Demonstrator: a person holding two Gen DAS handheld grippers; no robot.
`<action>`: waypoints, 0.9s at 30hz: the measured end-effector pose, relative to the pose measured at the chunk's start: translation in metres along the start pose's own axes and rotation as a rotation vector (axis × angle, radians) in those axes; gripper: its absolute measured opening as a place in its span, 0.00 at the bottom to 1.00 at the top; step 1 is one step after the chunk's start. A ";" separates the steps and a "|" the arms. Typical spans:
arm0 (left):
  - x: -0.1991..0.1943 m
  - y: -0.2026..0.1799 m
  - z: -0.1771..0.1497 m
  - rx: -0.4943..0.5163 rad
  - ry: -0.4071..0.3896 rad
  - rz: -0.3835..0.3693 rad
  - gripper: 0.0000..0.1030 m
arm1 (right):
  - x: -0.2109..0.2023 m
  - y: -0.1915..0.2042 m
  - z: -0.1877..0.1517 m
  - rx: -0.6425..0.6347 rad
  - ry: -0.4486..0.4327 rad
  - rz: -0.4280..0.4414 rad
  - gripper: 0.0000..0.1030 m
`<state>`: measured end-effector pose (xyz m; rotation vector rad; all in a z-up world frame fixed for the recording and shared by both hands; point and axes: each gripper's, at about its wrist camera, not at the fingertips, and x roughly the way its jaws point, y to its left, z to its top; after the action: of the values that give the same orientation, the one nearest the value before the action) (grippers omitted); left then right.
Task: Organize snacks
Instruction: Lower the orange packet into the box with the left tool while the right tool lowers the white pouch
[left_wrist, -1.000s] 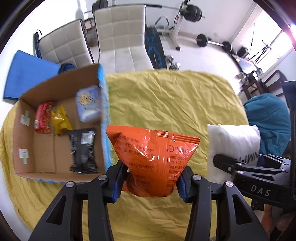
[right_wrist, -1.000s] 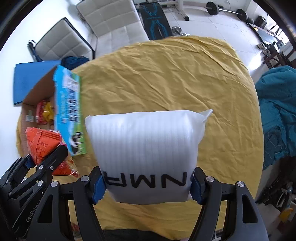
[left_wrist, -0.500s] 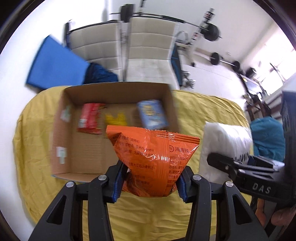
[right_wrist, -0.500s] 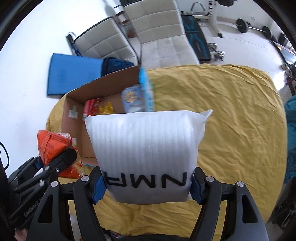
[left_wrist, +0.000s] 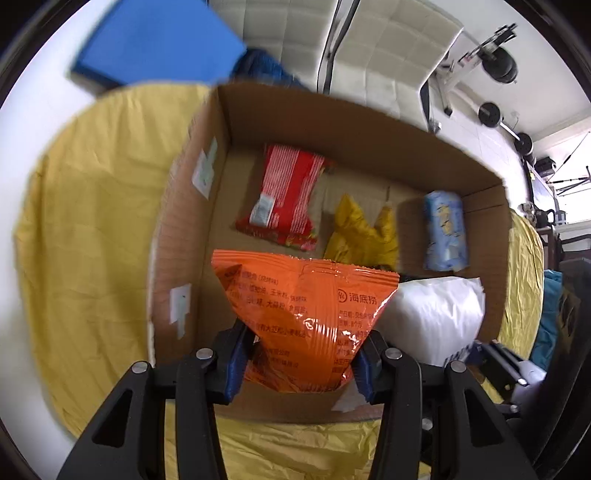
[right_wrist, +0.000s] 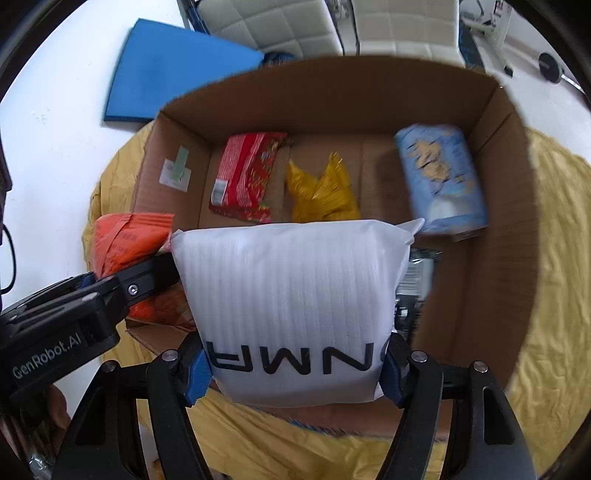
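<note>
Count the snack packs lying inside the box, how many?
4 show in the cardboard box: red pack far left, yellow pack middle, blue pack right, black pack partly hidden by the white bag. More may hide.

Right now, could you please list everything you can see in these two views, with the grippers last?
Cardboard box: one, brown, open on the yellow cloth.
Red packet: one, red, box floor, far left.
Yellow packet: one, yellow, box floor, middle.
Blue packet: one, pale blue, against the box's right wall.
Black packet: one, black, box floor, mostly hidden.
Orange bag: one, orange, held over the box.
White bag: one, white, held over the box.
Yellow cloth: one, covering the table.
Blue mat: one, on the floor.
Chairs: two, white, behind the table.
Left gripper: fingers shut on orange bag.
Right gripper: fingers shut on white bag.
</note>
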<state>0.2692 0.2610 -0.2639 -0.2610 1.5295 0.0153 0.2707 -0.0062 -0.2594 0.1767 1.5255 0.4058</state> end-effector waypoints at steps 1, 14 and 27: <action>0.006 0.004 0.002 -0.006 0.014 -0.001 0.43 | 0.008 0.003 0.002 -0.002 0.014 0.005 0.72; 0.078 0.014 0.012 0.032 0.236 0.019 0.44 | 0.100 -0.010 0.008 0.034 0.201 0.070 0.73; 0.116 0.025 -0.005 0.053 0.392 0.036 0.44 | 0.122 0.006 0.014 0.016 0.258 0.006 0.79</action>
<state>0.2650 0.2667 -0.3826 -0.2014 1.9213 -0.0511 0.2827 0.0455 -0.3698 0.1449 1.7822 0.4338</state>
